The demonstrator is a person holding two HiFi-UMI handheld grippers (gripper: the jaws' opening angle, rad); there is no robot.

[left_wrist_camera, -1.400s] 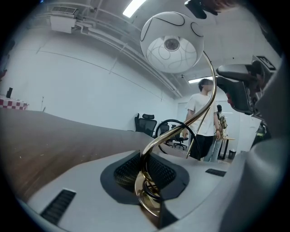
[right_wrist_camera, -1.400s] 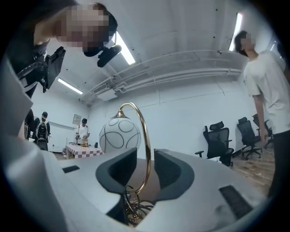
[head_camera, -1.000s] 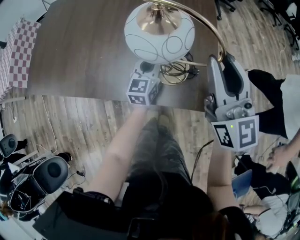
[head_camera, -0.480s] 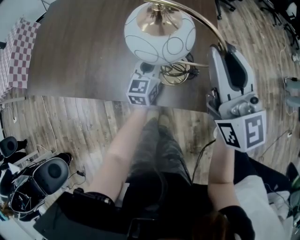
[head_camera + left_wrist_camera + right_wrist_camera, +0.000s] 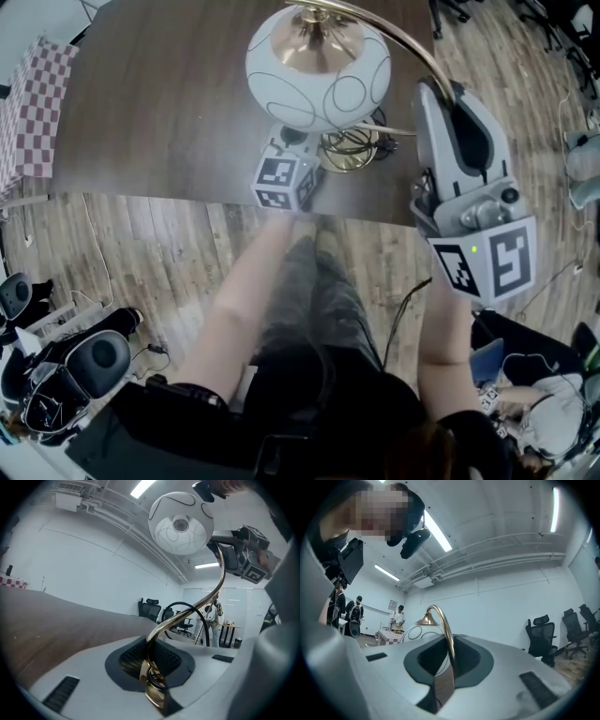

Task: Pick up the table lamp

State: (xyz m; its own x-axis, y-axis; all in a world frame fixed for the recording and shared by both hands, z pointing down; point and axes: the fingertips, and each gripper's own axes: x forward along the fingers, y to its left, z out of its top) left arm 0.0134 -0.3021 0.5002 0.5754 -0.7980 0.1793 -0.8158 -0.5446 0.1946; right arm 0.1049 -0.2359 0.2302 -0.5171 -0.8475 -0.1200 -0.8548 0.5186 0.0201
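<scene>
**Two grippers on one lamp**

Two grippers hold the lamp (image 5: pixel 317 84) at different places. It stands over the dark wood bench (image 5: pixel 169 94), close to the front edge. I cannot tell whether its base (image 5: pixel 349 148) rests on the wood or is just clear of it.

The left gripper (image 5: pixel 292 141) reaches in low under the white shade (image 5: pixel 281 56). In the left gripper view its jaws are narrow and clamp the gold stem just above the base rings (image 5: pixel 154 681). From there the arm (image 5: pixel 206 599) curves up to the shade (image 5: pixel 180 522), which hangs overhead.

The right gripper (image 5: pixel 445 94) sits higher, at the right of the head view, on the curved gold arm (image 5: pixel 422 66). Its jaws have just been closing. In the right gripper view they are drawn in tight on the arm (image 5: pixel 447 634), which runs up between them and bends over to the gold cap and the shade (image 5: pixel 415 632).

The shade is milky white with thin dark loops drawn on it. Each gripper carries a cube with black-and-white square markers, the left cube (image 5: pixel 284 181) below the shade and the right cube (image 5: pixel 483 267) nearest the camera. A small green light glows on the right one.

The only writing is a sheet (image 5: pixel 392 605) on the far wall in the right gripper view, too small to read. A red-and-white checked cloth (image 5: pixel 33 103) lies at the bench's left end.
</scene>
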